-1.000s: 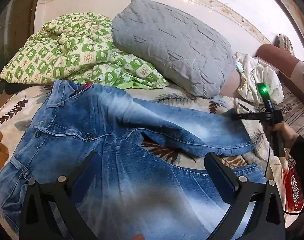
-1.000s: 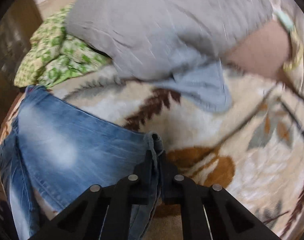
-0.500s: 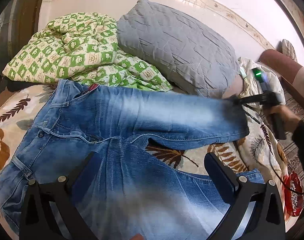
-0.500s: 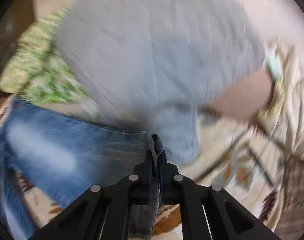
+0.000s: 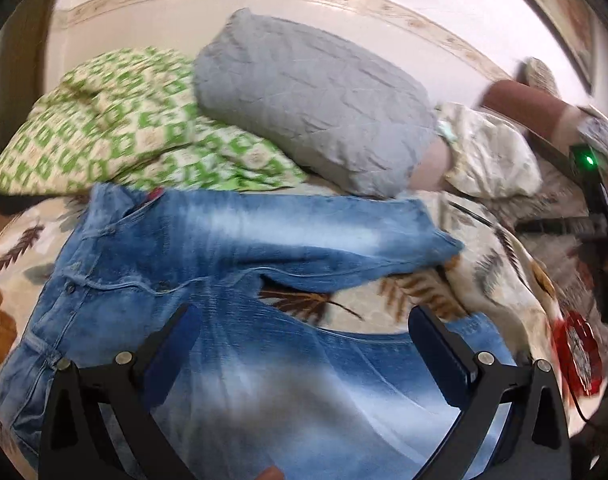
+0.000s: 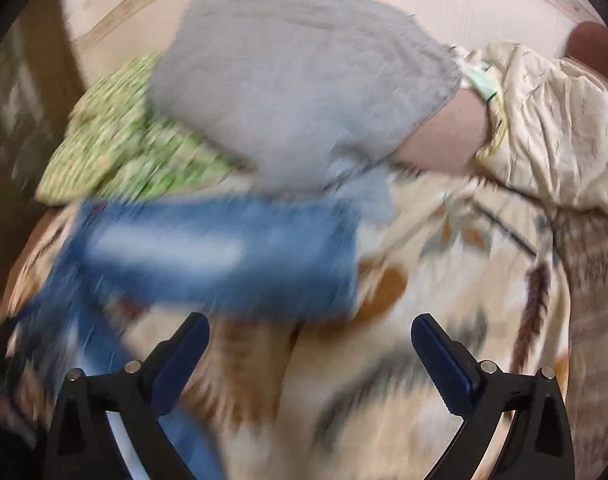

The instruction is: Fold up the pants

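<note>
Right wrist view: my right fingers (image 6: 306, 356) and left fingers (image 5: 304, 350) are wide, holding nothing; soft, floppy blue denim jeans (image 5: 240, 240) grab best at a leg's end.

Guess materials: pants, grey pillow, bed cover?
Pants: denim, probably cotton; faded blue wash, stitched seams, rivets. Grey pillow: matte woven fabric, quilted stitch lines, creased. Bed cover: looks like soft plush or fleece with a leaf print; blur leaves it open.

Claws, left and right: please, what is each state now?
Left claw: open, holding nothing, over the blue denim jeans.
Right claw: open, holding nothing.
</note>
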### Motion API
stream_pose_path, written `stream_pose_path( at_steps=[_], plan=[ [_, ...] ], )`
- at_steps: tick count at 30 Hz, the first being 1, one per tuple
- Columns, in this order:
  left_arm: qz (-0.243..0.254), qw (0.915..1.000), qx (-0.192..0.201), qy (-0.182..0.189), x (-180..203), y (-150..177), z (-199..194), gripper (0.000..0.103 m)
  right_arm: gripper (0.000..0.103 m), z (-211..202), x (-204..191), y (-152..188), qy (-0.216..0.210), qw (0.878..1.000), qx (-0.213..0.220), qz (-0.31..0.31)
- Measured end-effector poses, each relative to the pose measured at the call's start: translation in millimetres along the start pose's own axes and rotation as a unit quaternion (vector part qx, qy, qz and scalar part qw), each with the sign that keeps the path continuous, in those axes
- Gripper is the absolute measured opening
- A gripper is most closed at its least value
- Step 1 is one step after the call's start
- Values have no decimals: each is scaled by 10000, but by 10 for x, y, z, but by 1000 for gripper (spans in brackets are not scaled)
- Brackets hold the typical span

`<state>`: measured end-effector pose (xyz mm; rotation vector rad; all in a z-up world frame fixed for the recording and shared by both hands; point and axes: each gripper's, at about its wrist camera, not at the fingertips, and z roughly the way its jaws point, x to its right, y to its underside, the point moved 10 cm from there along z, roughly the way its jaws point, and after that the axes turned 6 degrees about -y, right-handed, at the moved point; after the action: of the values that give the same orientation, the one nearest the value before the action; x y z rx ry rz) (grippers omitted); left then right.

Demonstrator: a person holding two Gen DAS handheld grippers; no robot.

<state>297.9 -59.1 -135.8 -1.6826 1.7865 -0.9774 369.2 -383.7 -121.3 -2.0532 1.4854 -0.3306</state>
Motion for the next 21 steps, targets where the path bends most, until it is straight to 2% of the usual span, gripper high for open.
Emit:
stream_pose_path(
  at_steps=[3,5,8,9,12,14,16,20,21],
  plan=[
    [461,9982,2,379,264,64,-89,103,102,-99,-246,565,-93,9994,-226,-228],
    [872,9935,-8,727,475,139,-169,103,102,-103,-347,843,-242,9987,-319,-306],
    [1459,9809,-72,1282,776,299,-335,103,101,-74,-511,1127,-312,9970,-277,-645],
    [1633,9772,-97,1357,842,352,-390,103,99,-55,-559,1183,-328,9960,-283,-777],
    [1959,9708,-59,1383,966,435,-622,103,85,111,-592,1335,-371,9920,-413,-1133],
    [2155,9666,-53,1388,1013,463,-816,103,81,245,-634,1422,-625,9900,-532,-1148],
    [2303,9660,67,1170,1005,448,-998,103,73,324,-728,1457,-908,9868,-540,-1224],
    [2177,9703,114,1047,941,435,-1254,103,71,533,-914,1520,-1294,9820,-593,-1244],
    [2129,9719,118,1000,904,436,-1286,103,55,583,-947,1544,-1363,9806,-650,-1253]
  ],
)
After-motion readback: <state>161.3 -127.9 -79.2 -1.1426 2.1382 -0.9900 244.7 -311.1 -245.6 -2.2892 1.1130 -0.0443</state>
